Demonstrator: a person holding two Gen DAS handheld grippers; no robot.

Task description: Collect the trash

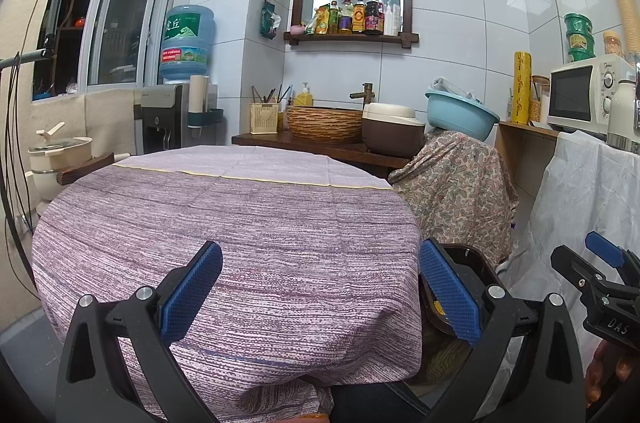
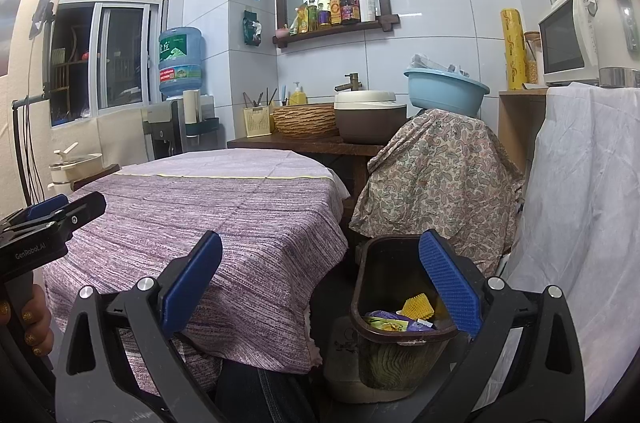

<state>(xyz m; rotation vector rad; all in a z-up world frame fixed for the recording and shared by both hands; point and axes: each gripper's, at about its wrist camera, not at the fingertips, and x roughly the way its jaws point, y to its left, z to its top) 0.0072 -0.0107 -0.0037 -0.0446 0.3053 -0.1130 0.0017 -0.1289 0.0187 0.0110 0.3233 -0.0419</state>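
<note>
both hand-held grippers (image 1: 320,287) (image 2: 320,287) gape, ribbed blue pads (image 1: 448,295) over woven cloth (image 1: 248,223)

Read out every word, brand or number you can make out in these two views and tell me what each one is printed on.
"GenRoboLAI", roughly: body of the left claw, seen from the right wrist view.
"DAS": body of the right claw, cut off at the left wrist view's edge.
"丘", second of two large characters: water jug; the first and the red band's print are too blurred.
Sauce bottles, microwave badge, wrappers in the trash bin: too small to read.
</note>
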